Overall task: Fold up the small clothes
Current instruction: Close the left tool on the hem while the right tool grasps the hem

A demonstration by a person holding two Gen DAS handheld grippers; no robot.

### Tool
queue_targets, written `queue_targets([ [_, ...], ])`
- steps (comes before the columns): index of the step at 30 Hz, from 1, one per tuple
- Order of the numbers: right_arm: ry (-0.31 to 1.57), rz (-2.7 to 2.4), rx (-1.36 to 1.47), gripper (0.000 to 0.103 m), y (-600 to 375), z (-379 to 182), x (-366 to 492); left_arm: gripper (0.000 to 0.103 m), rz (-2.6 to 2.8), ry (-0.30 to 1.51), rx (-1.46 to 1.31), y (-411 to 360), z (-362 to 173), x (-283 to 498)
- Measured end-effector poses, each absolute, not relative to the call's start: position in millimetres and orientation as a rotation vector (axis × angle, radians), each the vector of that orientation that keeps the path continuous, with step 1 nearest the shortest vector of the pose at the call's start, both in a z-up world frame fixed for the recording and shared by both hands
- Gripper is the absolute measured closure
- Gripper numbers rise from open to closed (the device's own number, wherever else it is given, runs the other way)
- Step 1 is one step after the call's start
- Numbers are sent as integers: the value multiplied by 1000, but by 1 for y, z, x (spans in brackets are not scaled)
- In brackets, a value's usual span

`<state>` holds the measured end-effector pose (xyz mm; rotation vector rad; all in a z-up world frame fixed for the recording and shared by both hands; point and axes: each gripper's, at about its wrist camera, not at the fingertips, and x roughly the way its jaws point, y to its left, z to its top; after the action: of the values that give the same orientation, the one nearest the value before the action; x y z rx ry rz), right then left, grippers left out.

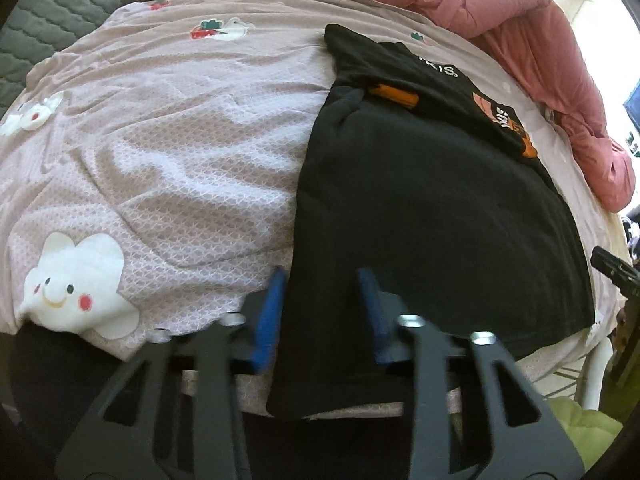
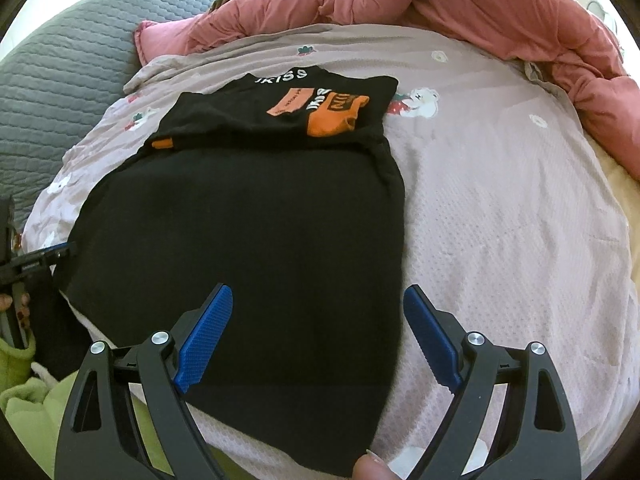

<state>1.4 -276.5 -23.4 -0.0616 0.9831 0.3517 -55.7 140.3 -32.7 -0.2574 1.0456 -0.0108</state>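
Waffle-textured bedsheet, flat black shirt

So the black garment lying between the right gripper's jaws is soft matt knit cloth, with flat orange printed patches further out that look a bit rubbery. The pads are blue plastic with a fine knurled, grippy texture, on matt black plastic arms with shiny metal bolts. Under it all, the pinkish bedsheet left of the left gripper's jaws is thin woven cloth with a small waffle-ish pattern, wrinkly, no shine. Far beyond the jaws: a puffy, smooth salmon quilt and a grey stitched quilted cover.
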Motion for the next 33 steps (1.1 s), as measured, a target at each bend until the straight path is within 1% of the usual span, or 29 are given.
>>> queue_targets([
  [1,987,354,-62,18,-278,-24,0,87,-10,1044,-258,140,-32,-57],
  [3,994,358,-69,19,-280,-25,-3,94,-15,1039,-254,138,-29,-59],
  [6,1008,358,-87,22,-284,-28,-10,95,-22,1028,-245,136,-24,-63],
  [8,1016,357,-81,23,-287,-30,-13,95,-28,1024,-241,133,-22,-65],
  [9,1024,360,-74,27,-289,-31,-15,95,-29,1023,-238,132,-21,-65],
  [10,1031,361,-71,35,-290,-32,-16,96,-36,1022,-236,131,-21,-66],
  [11,1039,364,-67,37,-291,-33,-17,100,-51,1023,-242,129,-21,-66],
  [14,1055,358,-70,42,-295,-37,-19,100,-66,1027,-221,122,-22,-66],
  [15,1060,354,-71,47,-296,-38,-19,100,-64,1033,-224,123,-23,-65],
  [17,1070,357,-67,50,-299,-40,-20,100,-64,1038,-230,124,-25,-64],
  [21,1086,357,-61,62,-303,-45,-22,99,-52,1046,-241,129,-28,-63],
  [25,1093,371,-40,65,-307,-46,-23,98,-44,1053,-241,129,-29,-62],
  [26,1096,374,-35,65,-307,-46,-23,95,-40,1058,-244,129,-30,-62],
  [27,1098,379,-29,66,-308,-47,-24,90,-37,1060,-244,130,-30,-62],
  [29,1097,385,-34,71,-306,-48,-24,81,-31,1067,-250,132,-33,-61],
  [30,1095,386,-40,75,-305,-48,-24,81,-32,1069,-255,132,-34,-60],
  [31,1090,397,-34,85,-305,-47,-24,81,-31,1069,-253,132,-35,-60],
  [32,1085,401,-29,89,-304,-45,-24,82,-31,1068,-249,131,-35,-60],
  [33,1079,402,-31,93,-303,-42,-24,86,-31,1064,-248,131,-34,-60],
])
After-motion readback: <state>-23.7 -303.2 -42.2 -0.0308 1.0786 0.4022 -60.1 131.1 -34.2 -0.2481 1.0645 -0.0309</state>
